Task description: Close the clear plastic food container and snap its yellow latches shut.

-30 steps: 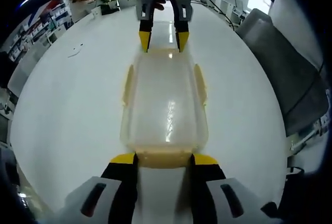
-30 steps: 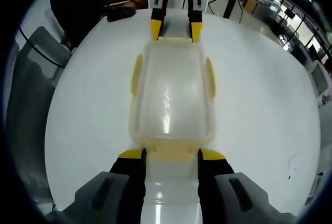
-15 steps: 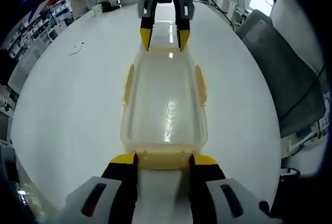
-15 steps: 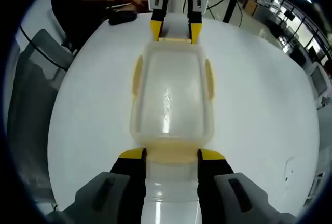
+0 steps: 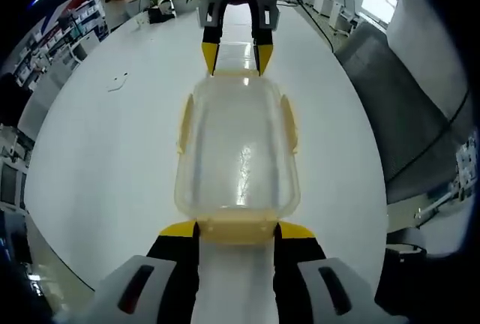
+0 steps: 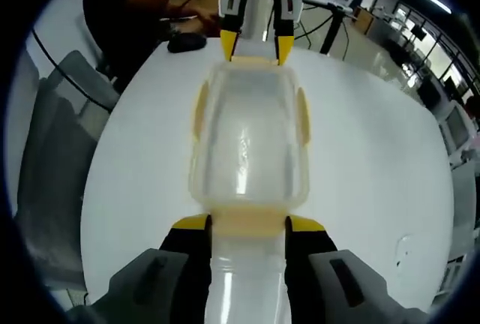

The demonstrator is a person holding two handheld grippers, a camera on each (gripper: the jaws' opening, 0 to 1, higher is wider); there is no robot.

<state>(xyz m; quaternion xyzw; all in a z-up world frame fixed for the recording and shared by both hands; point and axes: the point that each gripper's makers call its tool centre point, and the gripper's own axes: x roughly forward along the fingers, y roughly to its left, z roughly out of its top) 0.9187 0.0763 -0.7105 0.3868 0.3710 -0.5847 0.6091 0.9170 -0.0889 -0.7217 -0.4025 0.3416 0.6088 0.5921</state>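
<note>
In the left gripper view, the left gripper (image 5: 236,228) rises from the bottom with its two black, yellow-tipped jaws set apart, and the pale yellow end latch (image 5: 236,230) of the clear rectangular plastic food container (image 5: 236,151) lies between the tips; whether the tips press on that latch or only flank it cannot be told. The container stretches straight ahead from these jaws across the round white table (image 5: 97,159), lid on top, with a yellow side latch (image 5: 184,121) on one long edge and another (image 5: 289,120) on the other. At the far end of the container the right gripper (image 5: 235,58) faces back, its yellow tips spread to either side of that end's rim. In the right gripper view the same layout is mirrored: the right gripper (image 6: 246,223) has its jaws parted around the near yellow latch (image 6: 246,219) of the container (image 6: 247,140), and the left gripper (image 6: 255,48) stands at the far end with its tips at the rim. Beyond that far gripper sits a person in dark clothing (image 6: 124,1) at the table's edge, and a grey chair back (image 6: 52,159) stands to one side of the table (image 6: 375,174).
</note>
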